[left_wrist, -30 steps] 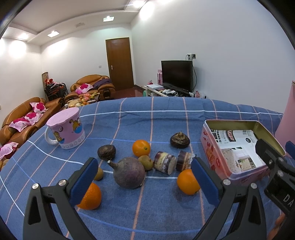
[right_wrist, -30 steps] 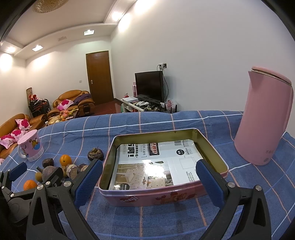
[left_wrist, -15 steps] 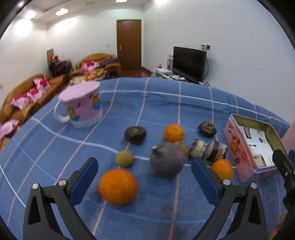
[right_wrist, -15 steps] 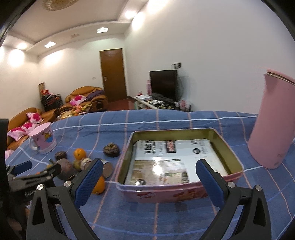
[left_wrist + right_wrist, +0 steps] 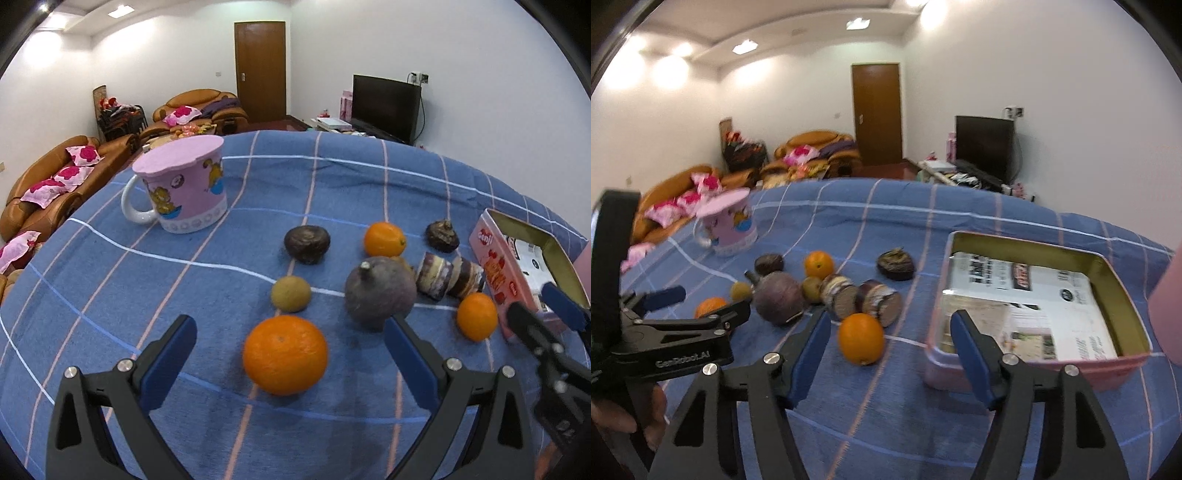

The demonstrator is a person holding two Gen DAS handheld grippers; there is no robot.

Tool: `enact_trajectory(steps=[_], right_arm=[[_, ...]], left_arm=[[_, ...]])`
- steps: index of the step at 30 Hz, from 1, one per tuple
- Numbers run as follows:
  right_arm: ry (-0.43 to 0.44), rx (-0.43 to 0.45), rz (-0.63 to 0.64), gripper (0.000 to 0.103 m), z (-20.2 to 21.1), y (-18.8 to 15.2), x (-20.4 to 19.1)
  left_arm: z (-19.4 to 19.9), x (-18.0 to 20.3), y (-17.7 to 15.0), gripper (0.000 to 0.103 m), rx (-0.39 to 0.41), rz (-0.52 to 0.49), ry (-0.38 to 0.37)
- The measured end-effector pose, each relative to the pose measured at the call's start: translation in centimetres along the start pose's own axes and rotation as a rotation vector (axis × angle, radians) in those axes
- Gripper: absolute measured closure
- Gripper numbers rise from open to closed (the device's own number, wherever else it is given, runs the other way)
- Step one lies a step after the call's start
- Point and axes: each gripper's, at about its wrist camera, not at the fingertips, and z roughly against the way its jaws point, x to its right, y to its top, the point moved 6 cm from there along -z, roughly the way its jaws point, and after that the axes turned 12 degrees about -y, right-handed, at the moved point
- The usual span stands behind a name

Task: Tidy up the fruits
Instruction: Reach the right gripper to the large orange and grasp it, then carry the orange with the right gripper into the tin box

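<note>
Pink tin (image 5: pixel 491 266) cut off, right claw (image 5: pixel 890 339) closing empty, left claw (image 5: pixel 291 347) open

White walls (image 5: pixel 461 44), brown door (image 5: pixel 260 70), orange sofas (image 5: pixel 55 173), black television (image 5: pixel 386 105), ceiling lights (image 5: pixel 742 47)

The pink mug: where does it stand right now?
In the left wrist view, the pink mug stands upper left on the blue cloth, apart from the fruit.
</note>
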Motion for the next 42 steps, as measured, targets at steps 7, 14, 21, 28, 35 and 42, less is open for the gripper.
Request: enact_trajectory(steps=[7, 14, 21, 28, 35, 42], right_arm=[[-0.028, -0.009, 0.1, 0.046, -1.2, 0.5, -2.4], [-0.033, -0.082, 0.155, 0.055, -2.3, -0.1, -3.1], [0.021, -0.258, 0.074, 0.057, -5.3, -1.4, -2.0], [0.094, -0.256, 0.039, 0.067, -4.0, -1.8, -1.4], [0.193, -0.171, -0.006, 0.067, -1.5, -1.0, -2.0], [0.182, -0.04, -0.025, 0.067, 1.1, 1.0, -1.2]], left_arm=[[-0.5, -0.6, -0.4, 0.0, -0.036, -0.013, 0.014], [-0.7, -1.7, -0.6, 0.0, -0.06, -0.014, 0.013], [-1.3, -0.9, -1.1, 0.0, -0.085, -0.056, 0.027], [-2.1, -1.9, -1.7, 0.029, -0.122, 0.025, -0.041], [-1.3, -2.0, -1.5, 0.054, -0.086, 0.085, -0.157], [0.3, -1.1, -0.2, 0.054, 0.023, 0.08, -0.234]])
